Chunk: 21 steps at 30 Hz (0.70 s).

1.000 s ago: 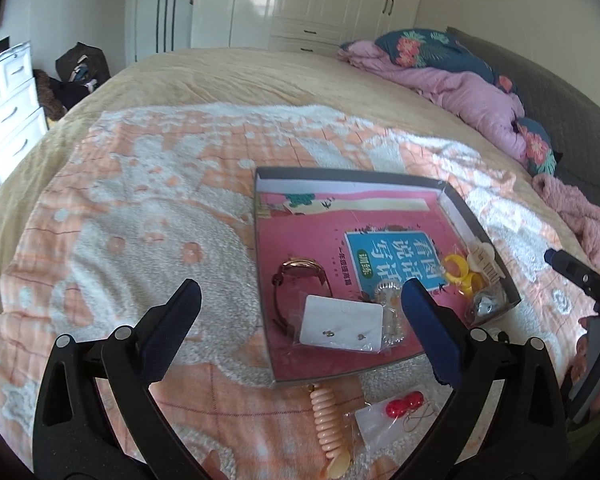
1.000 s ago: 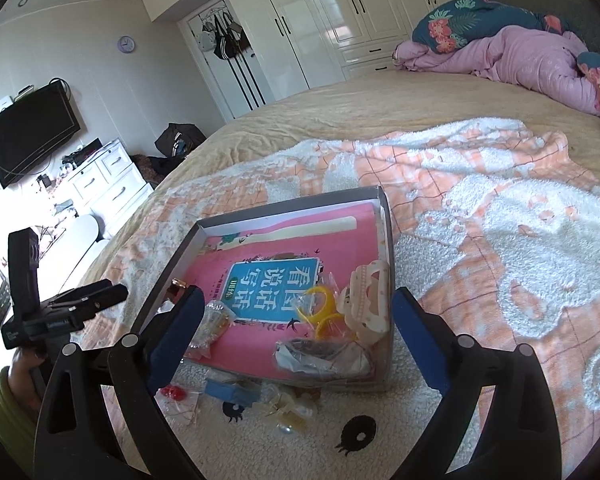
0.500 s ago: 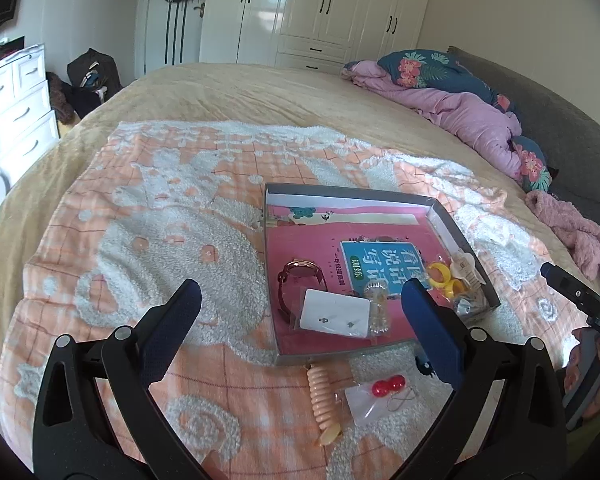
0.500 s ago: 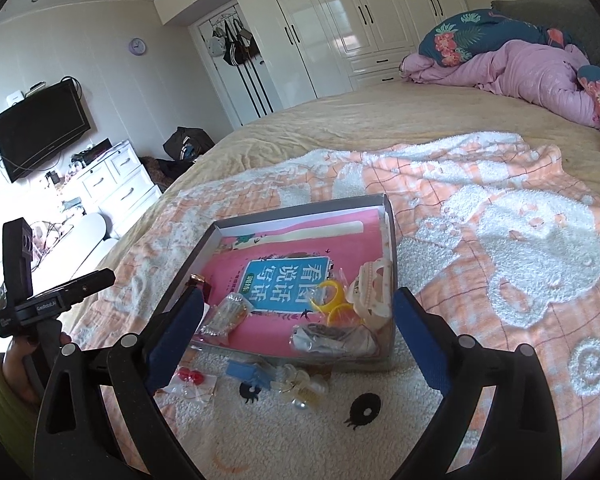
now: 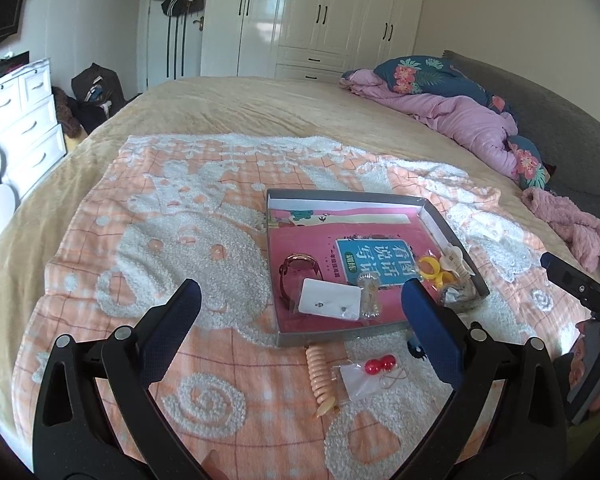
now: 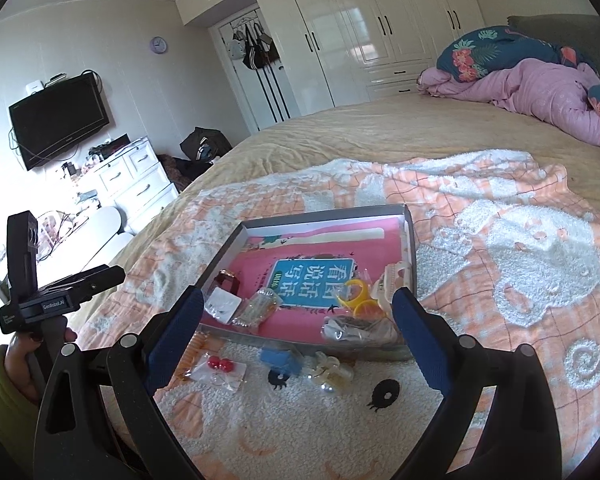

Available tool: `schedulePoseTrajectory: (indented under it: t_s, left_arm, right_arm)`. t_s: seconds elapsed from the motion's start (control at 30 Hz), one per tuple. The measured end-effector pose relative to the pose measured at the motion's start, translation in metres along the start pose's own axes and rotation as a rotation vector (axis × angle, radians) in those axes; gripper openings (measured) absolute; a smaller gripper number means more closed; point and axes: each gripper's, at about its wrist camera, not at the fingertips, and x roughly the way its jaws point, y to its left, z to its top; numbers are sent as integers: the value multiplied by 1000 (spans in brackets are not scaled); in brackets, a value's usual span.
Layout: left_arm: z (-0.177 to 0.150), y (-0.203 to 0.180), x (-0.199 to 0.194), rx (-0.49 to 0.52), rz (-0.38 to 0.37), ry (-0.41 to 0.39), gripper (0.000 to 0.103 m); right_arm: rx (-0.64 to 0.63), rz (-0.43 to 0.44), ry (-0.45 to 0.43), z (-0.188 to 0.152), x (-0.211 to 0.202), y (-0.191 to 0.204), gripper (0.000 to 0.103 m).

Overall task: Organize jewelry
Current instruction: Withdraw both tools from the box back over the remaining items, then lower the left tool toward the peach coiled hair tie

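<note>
A shallow grey box [image 5: 436, 216] lies on the orange and white blanket [image 5: 188, 248] of the bed, and it seems to serve as the place where the jewelry is collected. Inside it there are already a watch [image 5: 296, 268] near the left wall, a white earring card [image 5: 330, 303] in a clear bag, a bag of beads [image 5: 369, 294], a yellow ring [image 5: 429, 268] and a cream hair claw [image 5: 456, 261] against the right wall. These pieces lie on a pink book cover, so the box probably is only a simple tray.

Some pieces lie outside the box, just beside its near wall, so the task looks only partly done: a peach spiral hair tie [image 5: 320, 374], a small bag with red ball earrings [image 5: 378, 366], a blue item [image 6: 278, 358] and a clear clip with pearls [image 6: 332, 372]. They probably wait to be put in.

The left tool [image 5: 300, 312] is spread wide and holds nothing; it hangs above the blanket in front of the box. The right tool [image 6: 296, 326] is also spread wide, empty, and touches nothing, above the loose pieces.
</note>
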Motion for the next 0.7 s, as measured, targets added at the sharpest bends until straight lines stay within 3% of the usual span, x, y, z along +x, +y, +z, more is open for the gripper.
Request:
schedulePoseTrajectory:
  t_s: [0.7]
  left_arm:
    - [-28,-6,-19,50,27,36,94]
  right_arm:
    - [-67,49,14,-9,-17,34,96]
